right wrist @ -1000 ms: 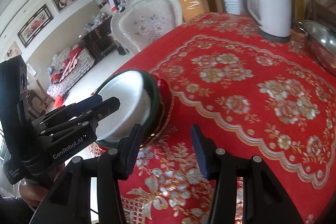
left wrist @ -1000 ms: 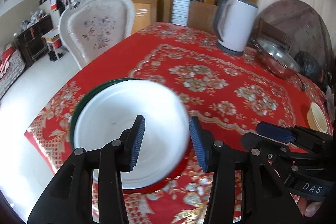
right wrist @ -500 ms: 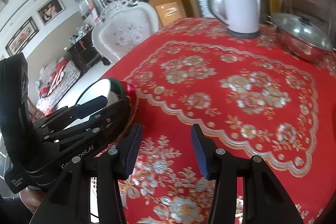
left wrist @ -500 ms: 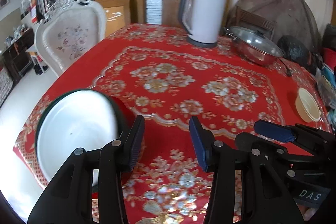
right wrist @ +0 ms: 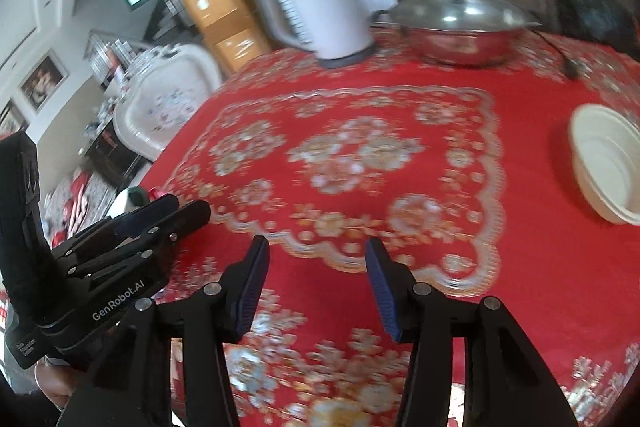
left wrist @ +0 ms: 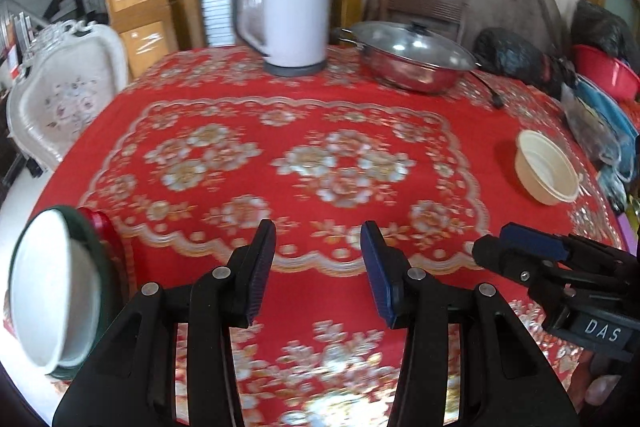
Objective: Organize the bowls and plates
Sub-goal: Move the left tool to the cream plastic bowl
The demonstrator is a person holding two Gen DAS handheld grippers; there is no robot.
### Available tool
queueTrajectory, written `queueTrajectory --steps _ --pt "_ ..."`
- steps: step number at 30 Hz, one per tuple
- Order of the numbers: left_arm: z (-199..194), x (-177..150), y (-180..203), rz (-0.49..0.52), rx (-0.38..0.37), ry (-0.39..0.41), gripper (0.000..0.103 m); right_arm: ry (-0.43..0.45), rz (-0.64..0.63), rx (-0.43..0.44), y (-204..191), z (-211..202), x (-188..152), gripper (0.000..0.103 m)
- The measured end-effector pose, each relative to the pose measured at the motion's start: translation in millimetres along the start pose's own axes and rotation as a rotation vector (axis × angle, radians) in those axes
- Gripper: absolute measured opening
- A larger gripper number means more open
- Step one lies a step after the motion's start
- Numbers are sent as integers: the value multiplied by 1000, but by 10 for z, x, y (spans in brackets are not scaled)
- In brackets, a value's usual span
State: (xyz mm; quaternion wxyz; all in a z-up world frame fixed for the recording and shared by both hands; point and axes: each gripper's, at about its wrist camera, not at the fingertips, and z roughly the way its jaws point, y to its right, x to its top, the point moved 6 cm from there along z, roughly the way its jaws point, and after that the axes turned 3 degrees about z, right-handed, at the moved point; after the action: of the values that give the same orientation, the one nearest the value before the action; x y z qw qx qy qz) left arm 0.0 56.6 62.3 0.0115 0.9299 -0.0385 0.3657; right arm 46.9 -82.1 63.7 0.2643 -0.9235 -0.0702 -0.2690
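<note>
A white bowl (left wrist: pixel 40 291) sits nested in a green-rimmed dish on a red plate (left wrist: pixel 102 227) at the table's near left edge. In the right wrist view only a sliver of this stack (right wrist: pixel 134 195) shows behind the left gripper (right wrist: pixel 188 206). A cream bowl (left wrist: pixel 546 169) stands alone on the red cloth at the right, larger in the right wrist view (right wrist: pixel 608 163). My left gripper (left wrist: pixel 317 239) is open over bare cloth, right of the stack. My right gripper (right wrist: pixel 316 255) is open too, empty, left of and nearer than the cream bowl. It also shows beside the left one (left wrist: pixel 494 243).
A white kettle (left wrist: pixel 288 15) and a lidded steel pot (left wrist: pixel 412 59) stand at the back of the table. A black bag (left wrist: pixel 512 55) and a red basin (left wrist: pixel 604 75) lie far right. A white chair (left wrist: pixel 64 95) stands past the left edge.
Both grippers have swung right across the table. The stack has slid from between the left fingers to the picture's left edge. The cream bowl has come into view. Both stay open.
</note>
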Motion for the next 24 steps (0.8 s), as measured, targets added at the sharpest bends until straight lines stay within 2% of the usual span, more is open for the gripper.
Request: queueTrajectory --steps 13,24 --pt "459 277 1132 121 -162 -76 44 105 252 -149 1277 -548 -37 52" --pt "915 511 1878 171 -214 -131 44 148 417 -252 2097 -788 -104 53"
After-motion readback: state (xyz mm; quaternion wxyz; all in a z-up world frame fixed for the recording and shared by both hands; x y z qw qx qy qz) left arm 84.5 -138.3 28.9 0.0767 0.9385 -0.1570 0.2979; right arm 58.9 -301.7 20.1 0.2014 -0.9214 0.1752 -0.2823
